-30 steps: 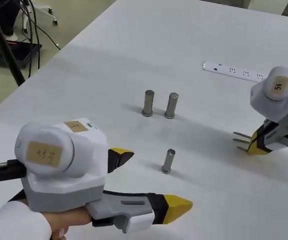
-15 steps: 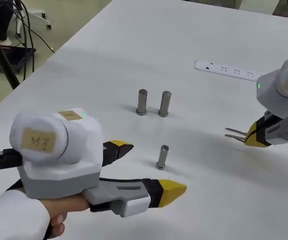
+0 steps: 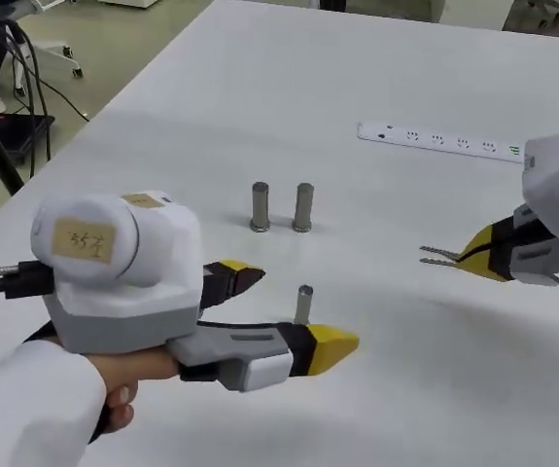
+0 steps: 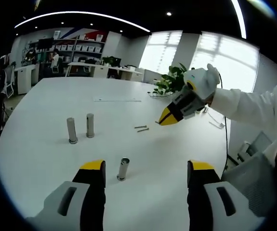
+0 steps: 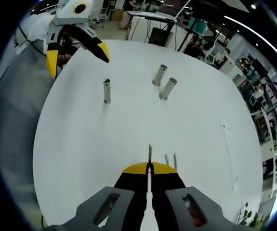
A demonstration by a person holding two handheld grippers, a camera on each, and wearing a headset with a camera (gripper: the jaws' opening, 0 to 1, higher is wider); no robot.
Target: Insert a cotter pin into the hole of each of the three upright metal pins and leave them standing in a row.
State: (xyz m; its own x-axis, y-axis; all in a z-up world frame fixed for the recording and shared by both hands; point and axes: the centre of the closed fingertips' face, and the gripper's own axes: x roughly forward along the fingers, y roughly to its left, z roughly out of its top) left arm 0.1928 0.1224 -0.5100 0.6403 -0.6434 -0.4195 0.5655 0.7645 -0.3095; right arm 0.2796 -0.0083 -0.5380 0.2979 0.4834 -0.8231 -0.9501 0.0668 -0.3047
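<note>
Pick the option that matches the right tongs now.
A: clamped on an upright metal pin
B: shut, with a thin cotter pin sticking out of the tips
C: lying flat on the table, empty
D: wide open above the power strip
B: in the right gripper view the right tongs are closed and a thin cotter pin juts forward from between the tips, well short of the lone metal pin.
</note>
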